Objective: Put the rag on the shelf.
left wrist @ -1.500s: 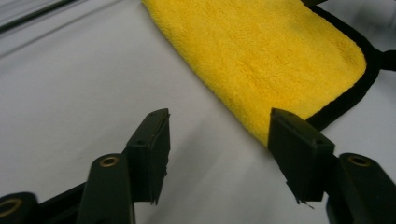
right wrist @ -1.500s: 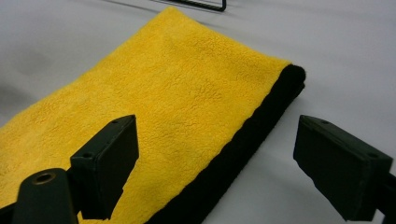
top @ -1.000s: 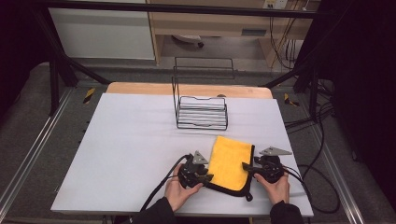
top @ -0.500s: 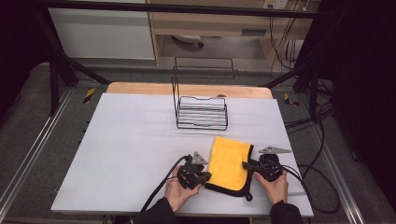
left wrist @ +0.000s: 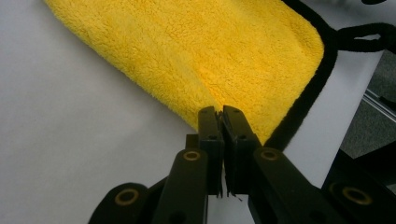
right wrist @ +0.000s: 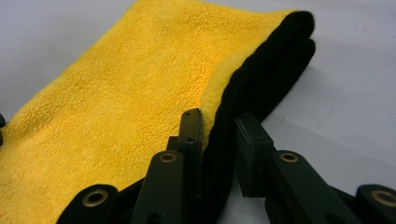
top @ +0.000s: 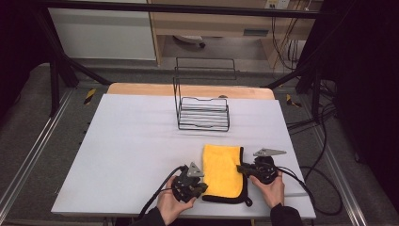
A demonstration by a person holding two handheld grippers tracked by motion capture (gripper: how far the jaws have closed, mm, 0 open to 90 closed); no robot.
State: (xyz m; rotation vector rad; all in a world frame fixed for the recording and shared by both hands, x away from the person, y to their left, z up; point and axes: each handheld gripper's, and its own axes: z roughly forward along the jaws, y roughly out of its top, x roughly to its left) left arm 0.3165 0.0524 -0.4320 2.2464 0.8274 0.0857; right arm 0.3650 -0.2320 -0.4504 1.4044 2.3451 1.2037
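I counted one cloth, one wire rack, two grippers and two hands on the bench.

The yellow microfibre cloth [top: 223, 170] lay flat near the bench's near edge, right of its middle. It was folded into a rounded rectangle, its long axis running from the near edge toward the far edge, and its far short end pointed at the rack. Its pile looked fleecy and nubbly, and a black stitched border ran along its right and near sides, ending in a small loop [top: 247, 202] at the near right corner.

My left gripper [top: 200, 187] sat at the cloth's near left corner. In the left gripper view its jaws were clenched together, pinching the yellow edge [left wrist: 212, 100] between the tips. My right gripper [top: 241, 168] was at the right long side. In the right gripper view its jaws had just been closing on the thick black-bordered fold [right wrist: 243, 98], which bulged between the flat black pads [right wrist: 191, 130]; I read that as grasping the cloth.

The black wire rack [top: 203, 114] stood well apart, toward the far edge: thin rods, a boxy low basket with a tall upright back frame. The bench top [top: 122, 141] was smooth, matte and pale, with a wooden strip [top: 141, 89] showing along its far edge.
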